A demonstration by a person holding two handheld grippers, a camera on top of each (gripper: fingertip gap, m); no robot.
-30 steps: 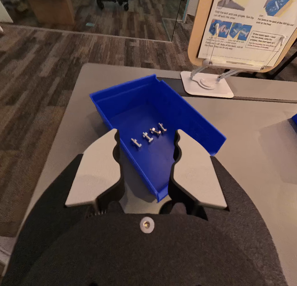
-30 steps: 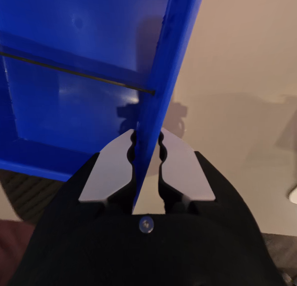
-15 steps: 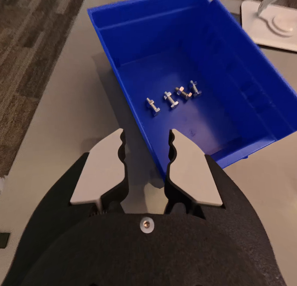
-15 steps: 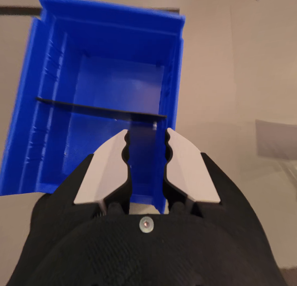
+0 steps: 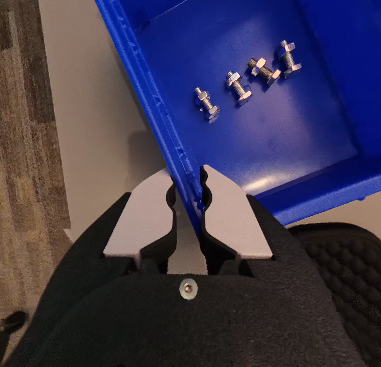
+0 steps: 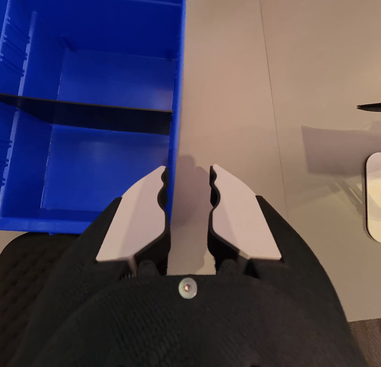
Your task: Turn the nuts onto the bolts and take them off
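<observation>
Blue bin on the grey table with four nutted bolts inside, left tongs pinching its side wall, right tongs spread, empty, beside a divided bin.

The glossy blue plastic bin at upper right of the left wrist view holds four shiny silver metal bolts with nuts. Beneath lies a smooth matt beige tabletop; rough mottled brown carpet fills the left edge.

Right claw (jaws apart) hangs beside divided blue bin.
</observation>
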